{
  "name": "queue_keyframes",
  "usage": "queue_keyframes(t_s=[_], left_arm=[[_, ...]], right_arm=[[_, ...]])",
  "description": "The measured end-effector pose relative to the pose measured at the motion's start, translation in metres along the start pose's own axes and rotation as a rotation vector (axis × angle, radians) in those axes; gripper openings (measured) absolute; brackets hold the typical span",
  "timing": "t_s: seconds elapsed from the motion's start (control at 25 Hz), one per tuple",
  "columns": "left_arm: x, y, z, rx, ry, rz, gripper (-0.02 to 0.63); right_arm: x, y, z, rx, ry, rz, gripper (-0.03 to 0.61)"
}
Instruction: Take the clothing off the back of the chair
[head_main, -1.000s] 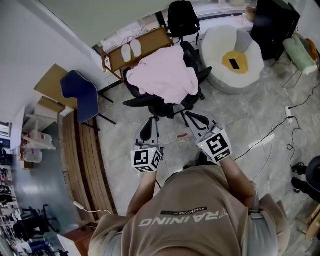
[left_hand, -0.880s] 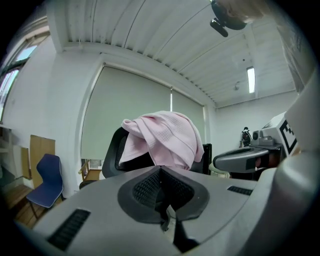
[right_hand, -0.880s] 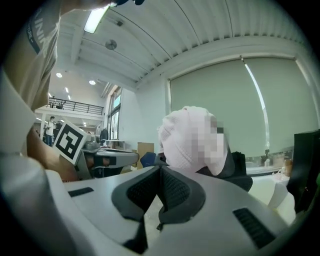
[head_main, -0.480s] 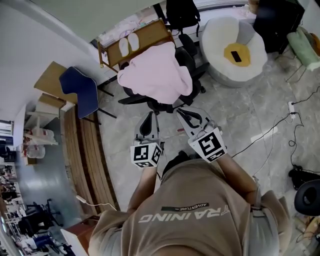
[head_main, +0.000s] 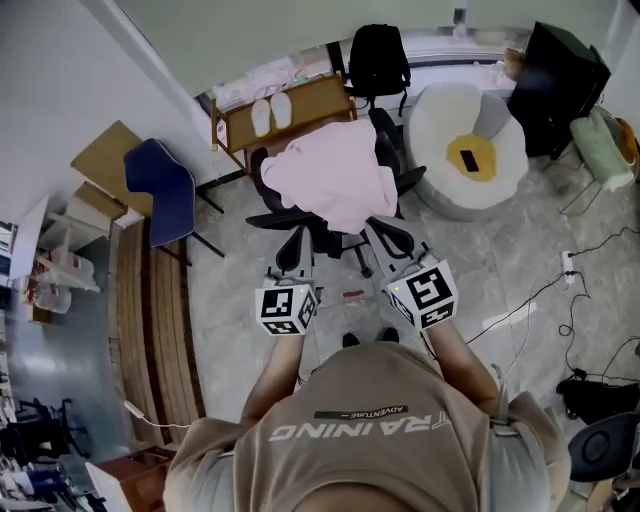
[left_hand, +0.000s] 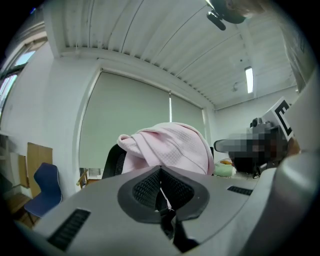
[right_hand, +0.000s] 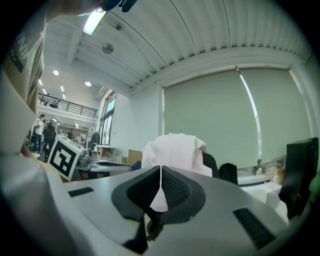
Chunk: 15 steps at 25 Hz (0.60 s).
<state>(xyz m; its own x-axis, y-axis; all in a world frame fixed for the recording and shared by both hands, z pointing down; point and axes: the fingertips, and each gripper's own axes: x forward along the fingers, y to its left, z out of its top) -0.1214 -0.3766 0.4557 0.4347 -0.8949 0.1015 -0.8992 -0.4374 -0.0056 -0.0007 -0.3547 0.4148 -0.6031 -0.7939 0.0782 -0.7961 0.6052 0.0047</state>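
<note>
A pale pink garment (head_main: 338, 175) hangs over the back of a black office chair (head_main: 278, 218) just ahead of me. It also shows in the left gripper view (left_hand: 172, 147) and in the right gripper view (right_hand: 172, 150). My left gripper (head_main: 293, 252) is held level and points at the chair, a short way from it, apart from the cloth. Its jaws are shut with nothing between them (left_hand: 160, 170). My right gripper (head_main: 385, 236) is beside it, also short of the chair. Its jaws too are shut on nothing (right_hand: 160, 167).
A blue chair (head_main: 160, 190) stands at the left by a long wooden desk (head_main: 160, 310). Behind the office chair are a wooden rack (head_main: 300, 100), a black backpack (head_main: 378, 60) and a white beanbag (head_main: 468, 145). Cables (head_main: 530, 300) lie on the floor at the right.
Both grippers have risen a little and edged toward the chair. Their jaws stayed shut. The garment has not moved.
</note>
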Motion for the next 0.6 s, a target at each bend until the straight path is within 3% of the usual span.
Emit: queue_keyframes(t_s=[0.12,0.24,0.28,0.32,0.44,0.6], left_arm=[[0.007,0.002,0.003,-0.002,-0.008,-0.016,0.009],[0.006,0.001,0.0,-0.02,-0.004,-0.033,0.009],[0.004,0.001,-0.001,-0.021,-0.004,-0.037,0.009],[0.004,0.001,-0.002,-0.022,-0.004,-0.04,0.009],[0.006,0.0,-0.004,-0.033,0.0,-0.058,0.009],[0.005,-0.002,0.003,-0.014,-0.022,-0.074,0.009]], right_arm=[[0.0,-0.009,0.009,-0.031,-0.009,-0.038,0.034],[0.002,-0.005,0.013,0.007,-0.022,-0.032,0.041],[0.002,-0.002,0.016,0.024,-0.041,-0.025,0.292],[0.002,-0.001,0.022,0.035,-0.068,-0.028,0.366],[0.004,-0.006,0.035,0.022,-0.127,-0.068,0.411],[0.017,-0.011,0.028,-0.031,-0.07,-0.07,0.414]])
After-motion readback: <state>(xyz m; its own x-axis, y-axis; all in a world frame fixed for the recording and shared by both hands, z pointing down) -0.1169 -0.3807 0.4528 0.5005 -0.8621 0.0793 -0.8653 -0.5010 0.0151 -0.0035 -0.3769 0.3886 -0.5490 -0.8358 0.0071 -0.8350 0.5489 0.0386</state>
